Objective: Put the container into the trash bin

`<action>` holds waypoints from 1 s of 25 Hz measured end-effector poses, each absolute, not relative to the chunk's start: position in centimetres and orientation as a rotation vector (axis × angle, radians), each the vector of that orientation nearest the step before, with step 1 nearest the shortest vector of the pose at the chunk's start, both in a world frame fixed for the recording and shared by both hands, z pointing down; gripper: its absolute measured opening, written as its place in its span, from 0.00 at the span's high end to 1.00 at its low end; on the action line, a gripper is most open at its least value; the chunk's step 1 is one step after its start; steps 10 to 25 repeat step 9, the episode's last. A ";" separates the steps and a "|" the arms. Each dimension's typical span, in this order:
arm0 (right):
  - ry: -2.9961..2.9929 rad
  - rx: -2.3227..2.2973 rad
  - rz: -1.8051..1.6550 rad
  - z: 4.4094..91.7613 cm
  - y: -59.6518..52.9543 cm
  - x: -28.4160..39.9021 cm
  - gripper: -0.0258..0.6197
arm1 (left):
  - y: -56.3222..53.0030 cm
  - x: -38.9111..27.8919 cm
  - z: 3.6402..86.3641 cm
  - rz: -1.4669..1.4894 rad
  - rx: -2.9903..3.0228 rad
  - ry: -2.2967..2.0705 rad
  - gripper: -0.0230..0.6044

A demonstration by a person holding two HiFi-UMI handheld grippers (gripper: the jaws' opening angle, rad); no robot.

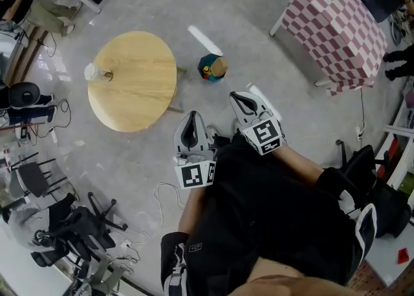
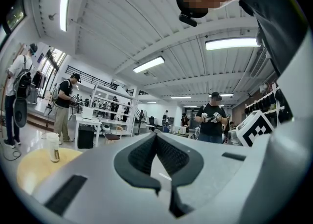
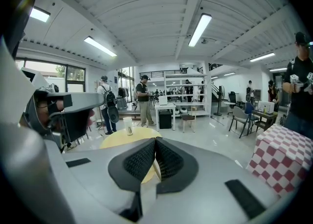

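Container (image 1: 97,73): pale, translucent, upright, at the 9 o'clock rim of the round wooden table (image 1: 139,84); nothing else shows on that top. In the left gripper view the container (image 2: 52,147) stands at 9 o'clock of the jaws; in the right gripper view it (image 3: 128,126) stands at 11 o'clock, on the table's far side. Bin (image 1: 212,67): small, teal with a tan top, on the grey floor (image 1: 149,4) just beside the table's 3 o'clock edge and well apart from the container. Left gripper (image 1: 190,120): held near the person's body at 5 o'clock of the table, jaws closed tip to tip with nothing between them, as its own view (image 2: 155,137) shows. Right gripper (image 1: 238,98): at the left one's 2 o'clock, aimed toward the bin, jaws fully together and empty (image 3: 155,142). Both grippers are well apart from the container and touch nothing. Checked table (image 1: 336,30): pink-and-white cloth, at 2 o'clock of the grippers. Office chairs (image 1: 71,223): dark, at 8 o'clock. Cable (image 1: 162,198): white, loose on the floor by the person's leg. Several people stand in the background of both gripper views.
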State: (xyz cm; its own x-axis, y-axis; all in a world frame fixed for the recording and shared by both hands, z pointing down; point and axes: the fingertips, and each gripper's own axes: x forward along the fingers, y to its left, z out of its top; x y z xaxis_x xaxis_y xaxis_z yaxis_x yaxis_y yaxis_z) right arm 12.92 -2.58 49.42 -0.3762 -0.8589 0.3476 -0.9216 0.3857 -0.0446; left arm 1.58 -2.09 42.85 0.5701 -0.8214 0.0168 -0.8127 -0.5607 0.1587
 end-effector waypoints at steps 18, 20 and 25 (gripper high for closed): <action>-2.360 1.577 0.343 49.7 -2.3 12.8 0.92 | -2.0 1.5 42.8 -0.090 2.651 -1.375 0.95; -2.360 1.577 0.343 49.7 -2.3 12.8 0.92 | -2.0 1.5 42.8 -0.090 2.651 -1.375 0.95; -2.360 1.577 0.343 49.7 -2.3 12.8 0.92 | -2.0 1.5 42.8 -0.090 2.651 -1.375 0.95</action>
